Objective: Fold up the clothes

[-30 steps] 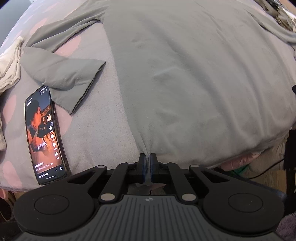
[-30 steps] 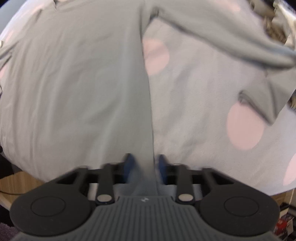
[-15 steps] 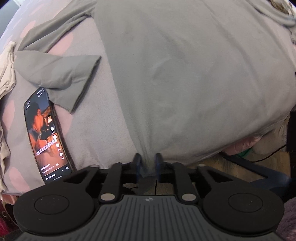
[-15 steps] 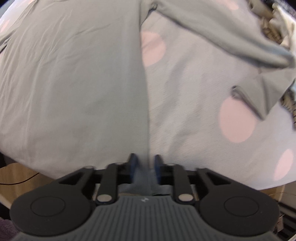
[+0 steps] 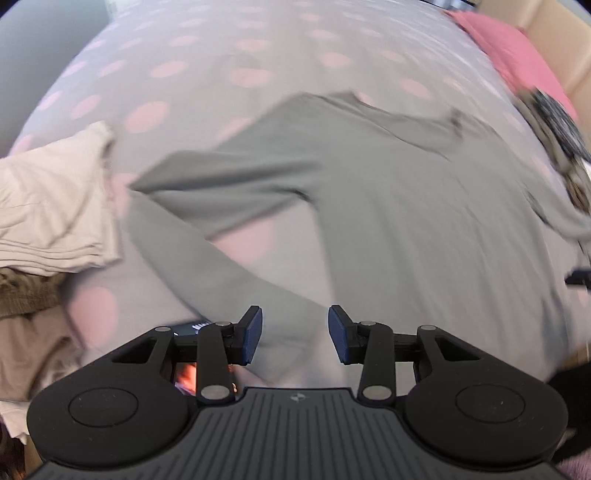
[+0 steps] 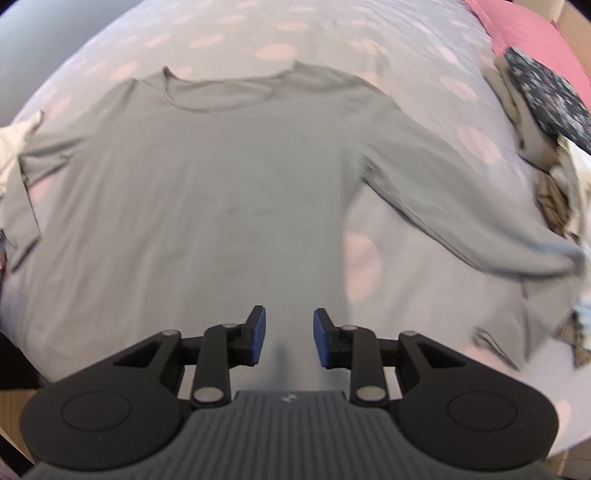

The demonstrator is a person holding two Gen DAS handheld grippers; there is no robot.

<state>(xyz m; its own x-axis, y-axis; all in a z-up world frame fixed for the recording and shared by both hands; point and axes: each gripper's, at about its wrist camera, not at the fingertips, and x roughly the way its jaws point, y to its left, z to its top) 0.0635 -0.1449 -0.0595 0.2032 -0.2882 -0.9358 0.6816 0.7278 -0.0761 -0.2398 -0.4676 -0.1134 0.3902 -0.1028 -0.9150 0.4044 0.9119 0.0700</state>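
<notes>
A grey long-sleeved shirt (image 6: 236, 192) lies spread flat on the spotted bed cover, neck at the far side, both sleeves out to the sides. In the left wrist view the same shirt (image 5: 406, 229) fills the right half, with its left sleeve (image 5: 207, 251) bent back toward me. My left gripper (image 5: 294, 334) is open above the end of that sleeve, holding nothing. My right gripper (image 6: 289, 335) is open above the shirt's lower hem, also with nothing between its fingers. Both views are motion-blurred.
A grey bed cover with pink dots (image 5: 207, 70) lies under everything. Folded cream clothes (image 5: 48, 206) sit at the left; a phone (image 5: 184, 369) shows behind the left fingers. A heap of clothes (image 6: 546, 122) and a pink pillow (image 6: 528, 26) lie at the right.
Both grippers have let go of the shirt's hem and opened. Both have risen and pulled back, so the whole shirt now shows spread out.
</notes>
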